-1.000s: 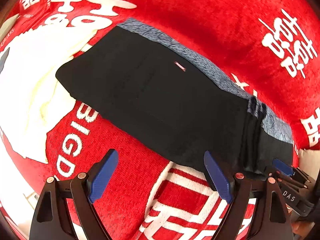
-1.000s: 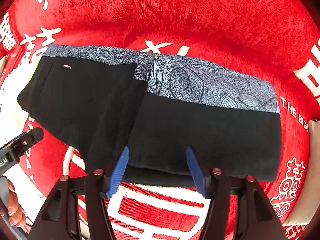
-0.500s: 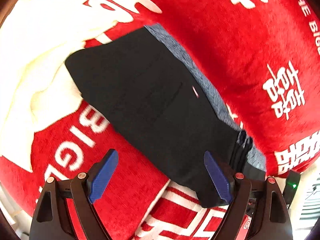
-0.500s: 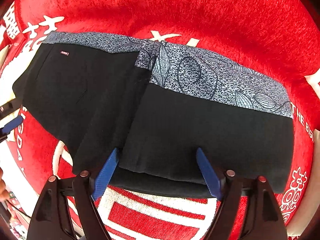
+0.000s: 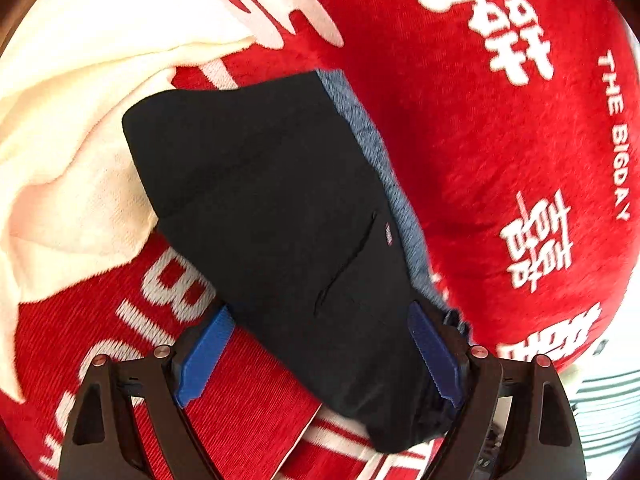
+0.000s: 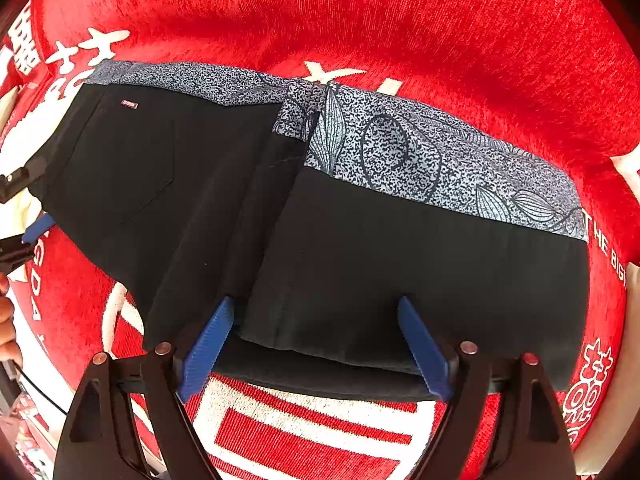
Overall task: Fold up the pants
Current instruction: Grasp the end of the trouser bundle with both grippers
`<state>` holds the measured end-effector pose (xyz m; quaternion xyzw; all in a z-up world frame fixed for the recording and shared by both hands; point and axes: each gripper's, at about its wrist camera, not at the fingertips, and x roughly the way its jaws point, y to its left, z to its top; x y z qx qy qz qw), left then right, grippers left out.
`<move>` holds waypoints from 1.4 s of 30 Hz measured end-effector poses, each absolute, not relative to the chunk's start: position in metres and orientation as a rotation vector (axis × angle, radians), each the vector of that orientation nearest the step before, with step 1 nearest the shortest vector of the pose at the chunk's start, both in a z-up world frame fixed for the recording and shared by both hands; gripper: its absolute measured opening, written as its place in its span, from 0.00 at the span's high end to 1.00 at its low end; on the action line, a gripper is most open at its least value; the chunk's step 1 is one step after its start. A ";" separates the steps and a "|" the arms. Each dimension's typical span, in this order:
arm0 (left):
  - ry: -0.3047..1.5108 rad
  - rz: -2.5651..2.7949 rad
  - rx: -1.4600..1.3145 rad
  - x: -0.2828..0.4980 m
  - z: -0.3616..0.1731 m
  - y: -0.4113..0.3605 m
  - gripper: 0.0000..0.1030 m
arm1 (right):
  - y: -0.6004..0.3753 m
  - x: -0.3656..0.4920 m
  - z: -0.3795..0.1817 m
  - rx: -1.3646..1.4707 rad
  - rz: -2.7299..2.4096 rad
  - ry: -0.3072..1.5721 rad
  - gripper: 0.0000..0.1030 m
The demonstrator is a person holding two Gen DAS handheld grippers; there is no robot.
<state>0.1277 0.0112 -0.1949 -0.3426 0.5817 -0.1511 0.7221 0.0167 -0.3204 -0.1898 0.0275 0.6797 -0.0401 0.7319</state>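
At the bottom of the left wrist view, the left gripper (image 5: 320, 356) has its blue fingers (image 5: 204, 356) spread wide apart, one on each side of the near corner of the black pants (image 5: 272, 208); whether the pads touch the cloth cannot be told. The pants run from there toward the upper left of the frame, lying on a red blanket (image 5: 480, 152) printed with white characters. A speckled grey band (image 5: 372, 144) edges their right side. Beyond and to the left, a cream cloth (image 5: 80, 100) lies against the far end of the pants.

At the bottom of the right wrist view, the right gripper (image 6: 316, 348) likewise holds its fingers (image 6: 424, 352) wide apart, straddling the near folded edge of the pants (image 6: 400, 272), with nothing clamped. The pants lie folded across the middle of the frame, one layer over another, and the patterned band (image 6: 420, 160) runs along their far edge. The red blanket (image 6: 360, 20) fills the frame beyond. At the left edge, the other gripper's blue tip (image 6: 38, 226) shows beside the pants.
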 end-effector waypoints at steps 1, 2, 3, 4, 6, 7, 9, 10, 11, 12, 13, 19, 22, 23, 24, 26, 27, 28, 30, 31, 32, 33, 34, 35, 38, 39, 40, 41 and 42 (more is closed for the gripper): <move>1.271 -0.339 -0.784 0.129 -0.196 0.013 0.15 | -0.320 0.016 -0.190 0.060 -0.089 1.494 0.15; 1.263 -0.341 -0.801 0.130 -0.197 0.013 0.15 | -0.320 0.016 -0.190 0.059 -0.089 1.493 0.15; 1.253 -0.344 -0.824 0.131 -0.198 0.013 0.15 | -0.320 0.015 -0.189 0.059 -0.090 1.491 0.15; 1.245 -0.349 -0.852 0.133 -0.198 0.013 0.15 | -0.320 0.015 -0.189 0.059 -0.091 1.489 0.15; 1.203 -0.395 -0.924 0.138 -0.195 0.010 0.15 | -0.320 0.014 -0.189 0.060 -0.092 1.486 0.15; 1.182 -0.413 -0.937 0.140 -0.192 0.007 0.15 | -0.320 0.013 -0.189 0.059 -0.092 1.482 0.15; 1.162 -0.422 -0.882 0.146 -0.187 -0.004 0.15 | -0.320 0.012 -0.188 0.059 -0.092 1.475 0.15; 1.169 -0.410 -0.845 0.148 -0.189 -0.010 0.15 | -0.320 0.012 -0.188 0.061 -0.094 1.470 0.15; 1.186 -0.394 -0.822 0.151 -0.192 -0.013 0.15 | -0.320 0.012 -0.187 0.061 -0.094 1.469 0.15; 1.212 -0.376 -0.811 0.153 -0.197 -0.017 0.15 | -0.320 0.012 -0.187 0.058 -0.092 1.469 0.15; 1.249 -0.348 -0.806 0.156 -0.203 -0.021 0.15 | -0.321 0.012 -0.186 0.058 -0.090 1.469 0.15; 1.326 -0.187 -0.547 0.161 -0.190 -0.040 0.71 | -0.324 0.021 -0.160 0.071 -0.092 1.445 0.15; 1.320 -0.177 -0.475 0.158 -0.181 -0.043 0.77 | -0.322 0.039 -0.128 0.110 -0.046 1.396 0.15; 1.307 -0.177 -0.405 0.155 -0.174 -0.051 0.77 | -0.320 0.050 -0.117 0.138 -0.009 1.387 0.15; 1.280 -0.179 -0.298 0.152 -0.164 -0.065 0.78 | -0.318 0.058 -0.111 0.158 0.017 1.388 0.15; 1.238 -0.190 -0.165 0.147 -0.151 -0.085 0.78 | -0.312 0.085 -0.099 0.210 0.089 1.404 0.15; 1.216 -0.199 -0.107 0.143 -0.146 -0.094 0.78 | -0.306 0.098 -0.093 0.230 0.128 1.412 0.15; 1.193 -0.213 -0.046 0.140 -0.140 -0.104 0.78 | -0.295 0.117 -0.087 0.246 0.189 1.432 0.15; 1.161 -0.226 0.060 0.134 -0.134 -0.117 0.78 | -0.271 0.143 -0.082 0.242 0.274 1.467 0.15; 1.147 -0.233 0.101 0.131 -0.132 -0.123 0.78 | -0.257 0.156 -0.080 0.228 0.315 1.493 0.15; 1.133 -0.239 0.141 0.128 -0.130 -0.127 0.78 | -0.246 0.166 -0.080 0.209 0.341 1.515 0.14; 1.115 -0.249 0.191 0.125 -0.128 -0.134 0.78 | -0.231 0.176 -0.079 0.184 0.367 1.534 0.14; 1.102 -0.256 0.218 0.123 -0.126 -0.138 0.78 | -0.212 0.189 -0.077 0.152 0.416 1.560 0.13; 1.091 -0.263 0.244 0.120 -0.125 -0.143 0.78 | -0.201 0.195 -0.077 0.137 0.443 1.574 0.12; 1.062 -0.282 0.311 0.115 -0.119 -0.154 0.78 | -0.157 0.216 -0.084 0.060 0.509 1.645 0.10; 1.056 -0.287 0.325 0.114 -0.117 -0.154 0.78 | -0.149 0.222 -0.088 0.043 0.511 1.662 0.10; 1.046 -0.291 0.342 0.112 -0.115 -0.158 0.78 | -0.139 0.228 -0.093 0.021 0.509 1.686 0.09; 1.039 -0.295 0.357 0.111 -0.113 -0.162 0.78 | -0.131 0.233 -0.099 0.005 0.510 1.710 0.09; 1.029 -0.299 0.373 0.109 -0.111 -0.165 0.78 | -0.128 0.235 -0.103 -0.003 0.514 1.728 0.09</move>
